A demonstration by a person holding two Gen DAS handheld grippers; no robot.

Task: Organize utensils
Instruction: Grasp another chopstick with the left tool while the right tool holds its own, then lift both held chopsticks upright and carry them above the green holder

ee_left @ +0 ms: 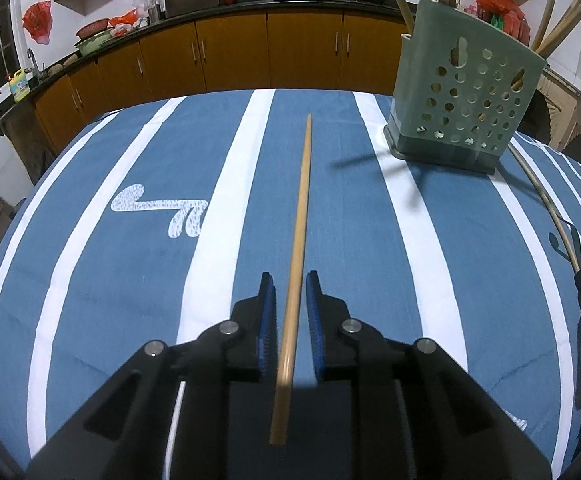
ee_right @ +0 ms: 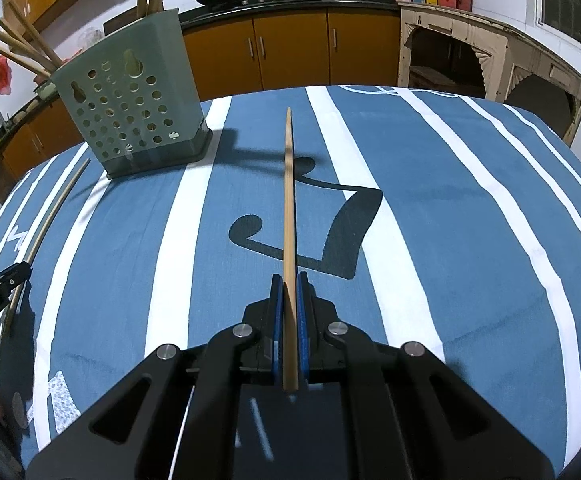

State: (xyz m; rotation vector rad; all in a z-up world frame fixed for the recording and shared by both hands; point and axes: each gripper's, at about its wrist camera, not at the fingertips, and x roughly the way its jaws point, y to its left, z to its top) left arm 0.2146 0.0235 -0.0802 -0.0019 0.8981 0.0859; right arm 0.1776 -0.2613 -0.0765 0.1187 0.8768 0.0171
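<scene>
1. The left gripper has a thin wooden chopstick between its blue-padded fingers, which stand slightly spread, a gap showing on each side of the stick; whether the pads grip it cannot be told.
2. The right gripper pinches a second wooden chopstick, its fingers pressed against the stick.
3. Both sticks point away over the desk with its blue-and-white striped cloth.
4. Farther off on the desk stands a pale green perforated plastic utensil holder, to the right of the left stick and to the left of the right one, with wooden sticks leaning out of it.
5. Beyond run orange kitchen cabinets.
</scene>
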